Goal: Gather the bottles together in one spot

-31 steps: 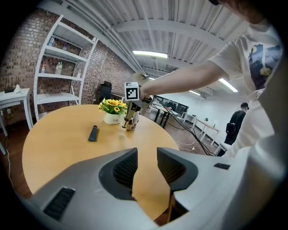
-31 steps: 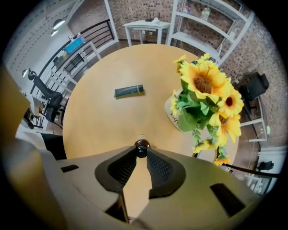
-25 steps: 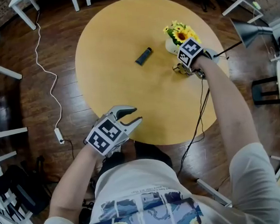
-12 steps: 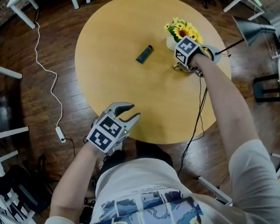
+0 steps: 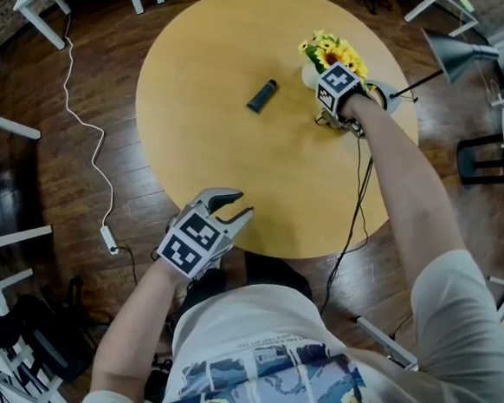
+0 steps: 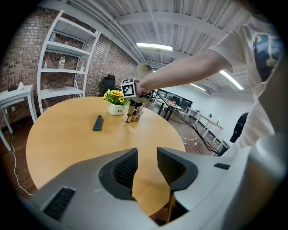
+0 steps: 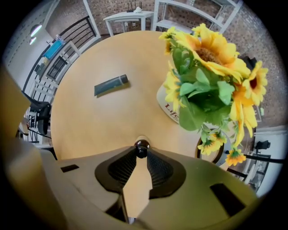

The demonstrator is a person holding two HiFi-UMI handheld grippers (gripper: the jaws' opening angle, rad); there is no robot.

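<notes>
1. the right hand-held gripper (image 7: 141, 152) points down and is clenched on the dark cap of a small bottle (image 7: 141, 146). only the jaw tips pinch it, so the cap could slip or twist out.
2. that bottle is at about 2 o'clock on the surface (image 5: 232, 172), just beside the flower pot (image 7: 170, 108). a careless swing could brush the sunflowers (image 7: 211, 58) or tip the pot.
3. other small bottles (image 6: 129, 118) stand close by the pot. letting go at a tilt could topple them.
4. the dark bottle (image 5: 261, 96) lies on its side near the centre, well apart from the rest, and may roll if nudged.
5. the left hand-held gripper (image 6: 146, 155) is released and empty at about 7 o'clock, by the edge.
</notes>
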